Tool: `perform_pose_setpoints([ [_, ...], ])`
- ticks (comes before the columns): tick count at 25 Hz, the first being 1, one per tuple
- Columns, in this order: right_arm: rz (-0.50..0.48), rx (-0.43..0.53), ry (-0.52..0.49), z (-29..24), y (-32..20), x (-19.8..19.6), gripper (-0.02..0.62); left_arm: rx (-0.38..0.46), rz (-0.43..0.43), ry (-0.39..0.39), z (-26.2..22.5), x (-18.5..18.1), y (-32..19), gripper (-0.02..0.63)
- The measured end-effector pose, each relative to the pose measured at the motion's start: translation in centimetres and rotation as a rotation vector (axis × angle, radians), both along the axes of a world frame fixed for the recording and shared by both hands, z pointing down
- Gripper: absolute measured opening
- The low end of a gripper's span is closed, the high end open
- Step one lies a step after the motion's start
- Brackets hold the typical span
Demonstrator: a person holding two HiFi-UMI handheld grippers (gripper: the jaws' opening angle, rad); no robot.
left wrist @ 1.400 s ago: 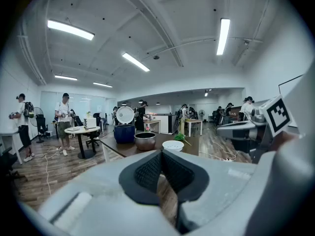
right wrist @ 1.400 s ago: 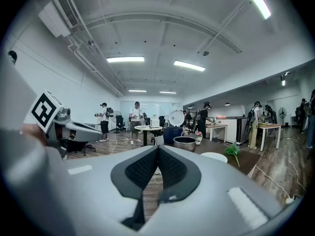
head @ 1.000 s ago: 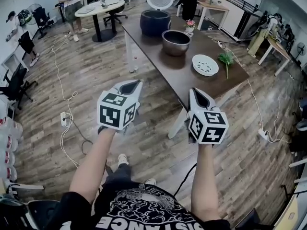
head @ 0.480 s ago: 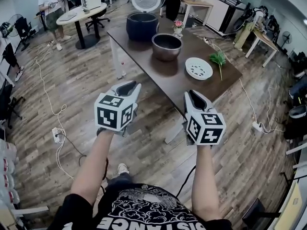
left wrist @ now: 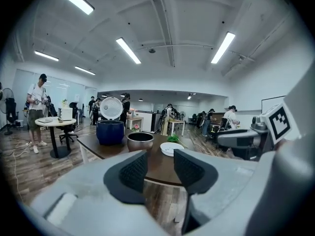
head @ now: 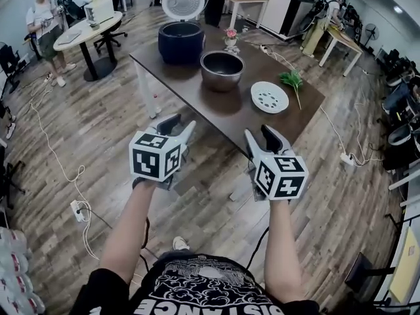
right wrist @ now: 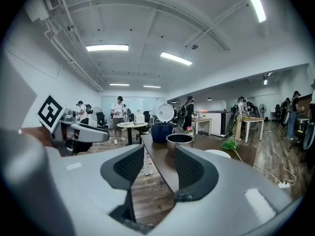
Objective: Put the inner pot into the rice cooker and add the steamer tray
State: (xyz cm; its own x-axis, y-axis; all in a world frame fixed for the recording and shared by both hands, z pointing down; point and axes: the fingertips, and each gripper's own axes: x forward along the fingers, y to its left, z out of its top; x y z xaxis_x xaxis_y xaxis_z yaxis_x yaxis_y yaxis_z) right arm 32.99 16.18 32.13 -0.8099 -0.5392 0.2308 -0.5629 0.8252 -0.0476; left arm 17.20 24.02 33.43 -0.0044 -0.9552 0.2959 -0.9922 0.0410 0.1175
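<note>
**A:** What's closest?

**B:** Two bare forearms, each carrying a marker cube. The left hand-held gripper (head: 180,125) and the right hand-held gripper (head: 260,135) are side by side over the wood floor (head: 92,130). Both are aimed at the table and stop short of its near corner.

**A:** Are they holding anything?

**B:** No. On each, the jaws have just been opening and stand moderately apart with only air between them (each gripper's own view looks straight through the gap to the table).

**A:** And past them?

**B:** The dark brown tabletop (head: 197,97). Nearest on it, toward the right, the white steamer tray (head: 269,97) lies flat, with a sprig of greens (head: 292,79) just beyond it.

**A:** Where's the inner pot?

**B:** The inner pot (head: 222,69) stands upright on the tabletop, left of the tray and apart from it. It is just beside the rice cooker (head: 180,41), not in it.

**A:** And the cooker?

**B:** It's dark blue and sits at the far left corner with its white lid (head: 183,2) raised. A small pot of flowers (head: 230,38) sits to its right. Farther back, a person (head: 44,18) stands by a round table (head: 85,30).
</note>
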Motion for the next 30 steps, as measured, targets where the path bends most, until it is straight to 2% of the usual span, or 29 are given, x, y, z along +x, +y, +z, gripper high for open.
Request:
perform_pose_setpoints([
  [9, 0.063, -0.033, -0.02, 0.1, 0.6, -4.8, 0.272, -0.014, 0.071, 0.033, 0.2, -5.0, 0.1, 0.239],
  [17, 0.071, -0.048, -0.01, 0.5, 1.7, -7.6, 0.354, -0.013, 0.095, 0.016, 0.6, -7.5, 0.4, 0.25],
  [23, 0.088, -0.034, -0.013, 1.1, 1.4, -8.2, 0.383, -0.021, 0.107, 0.024, 1.3, -8.4, 0.0, 0.291],
  [30, 0.096, -0.025, -0.021, 1.4, 0.1, -9.0, 0.393, -0.015, 0.113, -0.018, 1.3, -9.3, -1.2, 0.305],
])
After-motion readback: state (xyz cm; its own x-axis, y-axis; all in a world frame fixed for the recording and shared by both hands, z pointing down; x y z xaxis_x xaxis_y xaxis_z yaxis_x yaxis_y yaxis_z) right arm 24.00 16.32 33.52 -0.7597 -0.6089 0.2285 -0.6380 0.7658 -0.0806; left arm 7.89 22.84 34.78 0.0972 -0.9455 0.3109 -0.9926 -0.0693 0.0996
